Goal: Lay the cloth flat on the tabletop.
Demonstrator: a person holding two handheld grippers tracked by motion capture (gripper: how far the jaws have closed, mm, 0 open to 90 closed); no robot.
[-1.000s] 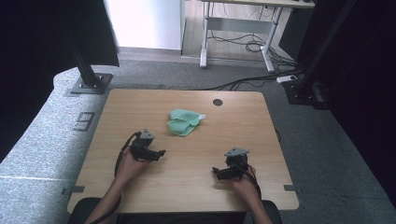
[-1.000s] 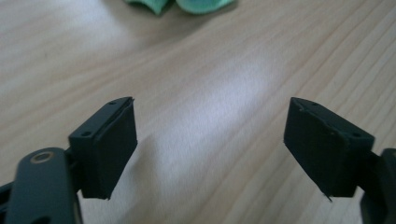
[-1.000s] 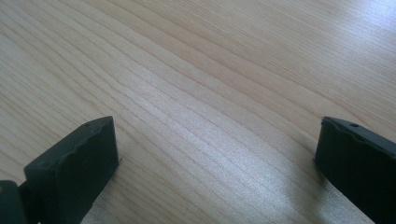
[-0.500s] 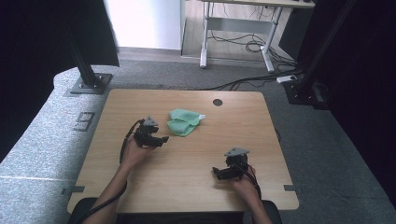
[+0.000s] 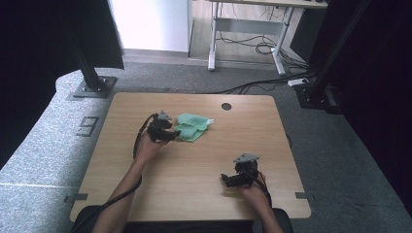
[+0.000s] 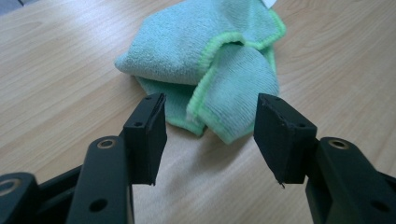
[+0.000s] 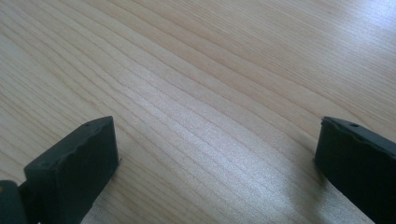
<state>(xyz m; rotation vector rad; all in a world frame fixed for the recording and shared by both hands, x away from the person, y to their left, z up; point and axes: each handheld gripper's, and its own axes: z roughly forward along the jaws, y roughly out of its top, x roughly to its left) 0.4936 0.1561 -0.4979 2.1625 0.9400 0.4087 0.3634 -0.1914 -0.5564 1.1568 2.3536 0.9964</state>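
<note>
1. The left hand-held gripper (image 5: pixel 167 134) sits at the 9 o'clock edge of a crumpled green microfibre cloth (image 5: pixel 192 125), jaws spread, holding nothing.
2. The cloth lies just beyond the centre of the wooden surface (image 5: pixel 204 194).
3. The right hand-held gripper (image 5: pixel 232 180), at 5 o'clock from the cloth and well apart, has its jaws spread wide over bare wood.

The left gripper (image 5: pixel 171 136) is at about 10 o'clock, its jaws apart, the forearm stretched forward. The right gripper (image 5: pixel 227 178) is at 5 o'clock, jaws wide apart, pointing toward 9 o'clock.
</note>
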